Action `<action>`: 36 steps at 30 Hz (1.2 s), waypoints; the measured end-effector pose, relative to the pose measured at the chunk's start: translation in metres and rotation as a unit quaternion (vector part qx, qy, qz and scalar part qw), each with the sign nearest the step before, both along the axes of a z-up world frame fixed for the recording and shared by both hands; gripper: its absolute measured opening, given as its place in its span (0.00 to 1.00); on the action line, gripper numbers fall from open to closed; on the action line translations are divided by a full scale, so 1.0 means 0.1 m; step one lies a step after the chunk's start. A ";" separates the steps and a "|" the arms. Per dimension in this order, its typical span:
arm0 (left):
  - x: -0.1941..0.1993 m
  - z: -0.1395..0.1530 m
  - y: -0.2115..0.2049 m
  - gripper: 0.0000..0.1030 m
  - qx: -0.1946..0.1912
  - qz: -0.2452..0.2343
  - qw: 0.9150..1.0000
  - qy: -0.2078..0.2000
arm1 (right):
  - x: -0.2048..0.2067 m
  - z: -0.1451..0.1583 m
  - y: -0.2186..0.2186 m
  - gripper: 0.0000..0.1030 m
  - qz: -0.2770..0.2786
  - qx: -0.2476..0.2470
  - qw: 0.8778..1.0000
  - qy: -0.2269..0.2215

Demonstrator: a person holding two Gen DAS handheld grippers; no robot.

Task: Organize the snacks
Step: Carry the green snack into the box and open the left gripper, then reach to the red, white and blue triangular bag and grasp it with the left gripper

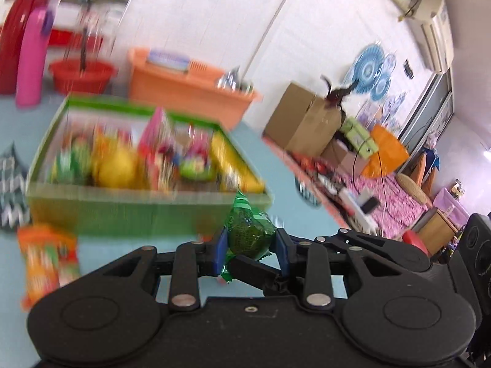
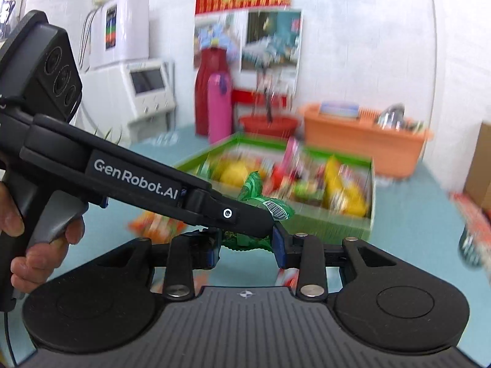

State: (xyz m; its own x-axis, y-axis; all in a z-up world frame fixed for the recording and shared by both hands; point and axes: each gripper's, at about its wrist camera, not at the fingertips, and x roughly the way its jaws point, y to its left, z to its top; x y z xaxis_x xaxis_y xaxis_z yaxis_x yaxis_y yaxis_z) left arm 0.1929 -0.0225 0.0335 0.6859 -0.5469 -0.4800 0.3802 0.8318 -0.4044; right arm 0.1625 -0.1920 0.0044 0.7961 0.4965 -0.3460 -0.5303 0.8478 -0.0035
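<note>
Your left tongs (image 1: pixel 250 247) are clamped on a green wrapped candy (image 1: pixel 249 235), the blue pads pressing its round body from either side, with one twisted end pointing up and the other poking down below the pads. In the right wrist view your right tongs (image 2: pixel 248 243) stand just under the tip of the left ones, and the lower green twist of that same candy (image 2: pixel 277 210) lies between their blue pads; whether those pads already press on it you cannot tell, since the left tool covers part of the gap. So the candy's long axis runs roughly top to bottom, held in the air by the left hand (image 2: pixel 36 239) with the right tongs right beneath it. The relation that matters next is where the green box (image 1: pixel 147 211) lies: straight ahead and a little to the left of the left tongs, its near wall just beyond the candy, already crowded with yellow, pink and green packets. The left hand is the one carrying the load, so it is probably the one to reach over that near wall. An orange packet (image 1: pixel 46 263) lies on the blue worktop (image 1: pixel 285 190) near left, outside the box, likely still to be sorted.
</note>
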 end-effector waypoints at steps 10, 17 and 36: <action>0.63 0.11 0.06 0.49 -0.001 0.016 1.000 -0.015 | 0.65 0.09 0.03 0.58 -0.011 0.035 0.999 -0.020; 0.82 -0.08 0.13 1.00 0.037 0.055 0.998 -0.011 | 0.85 -0.13 0.14 0.76 -0.042 0.009 0.999 -0.003; -0.05 0.17 0.29 1.00 0.014 0.091 0.996 -0.006 | 0.16 0.11 -0.18 1.00 -0.060 -0.012 0.998 0.002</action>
